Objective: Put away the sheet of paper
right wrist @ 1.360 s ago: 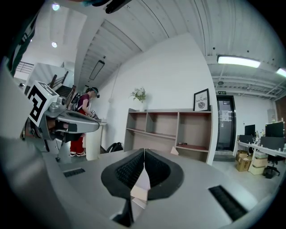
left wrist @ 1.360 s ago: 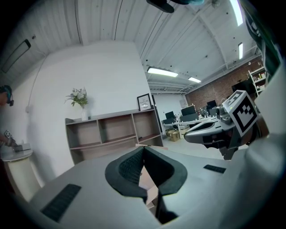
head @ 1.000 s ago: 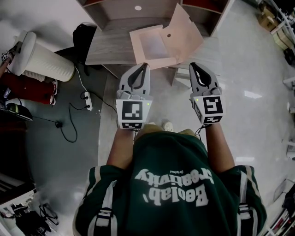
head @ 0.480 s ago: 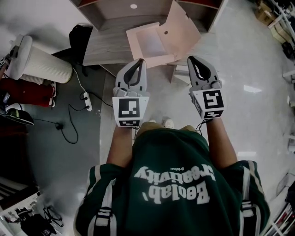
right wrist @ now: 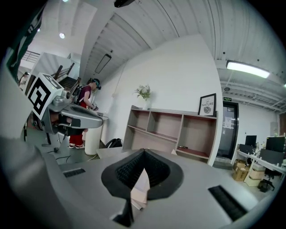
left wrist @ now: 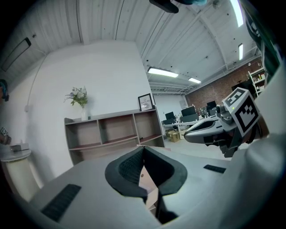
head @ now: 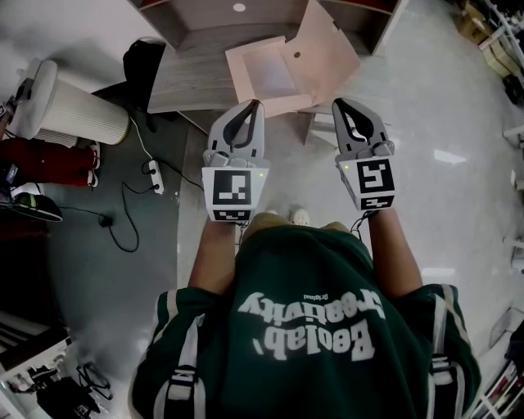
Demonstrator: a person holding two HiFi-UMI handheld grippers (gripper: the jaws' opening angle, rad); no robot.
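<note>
Closed fingers can only push. If they nudge the lid (head: 326, 45) from this side, I think the light box (head: 246, 64) may slide on the tabletop (head: 184, 82) instead of closing, since nothing holds it down. The box lies close to the near edge, so a pull toward the person could bring it off. If the sheet (head: 270, 75) is not flat inside, the lid coming down may also catch and crease it.

The fingers (left wrist: 127, 167) of the left gripper (head: 256, 105) are pressed together at the tips and pinch nothing (the pale shape in the gap below the tips is only the box far behind). The fingers (right wrist: 125, 172) of the right gripper (head: 338, 103) are pressed together as well, and they are empty too.

Both grippers hang in the air on the near side of the tabletop, side by side, touching neither the box nor each other.

The sheet seems to be the pale rectangle lying in the open box, far from the fingers and between the two grippers in the head view. The lid stands tilted up on the right. Behind the tabletop is a shelf (head: 209, 18).
</note>
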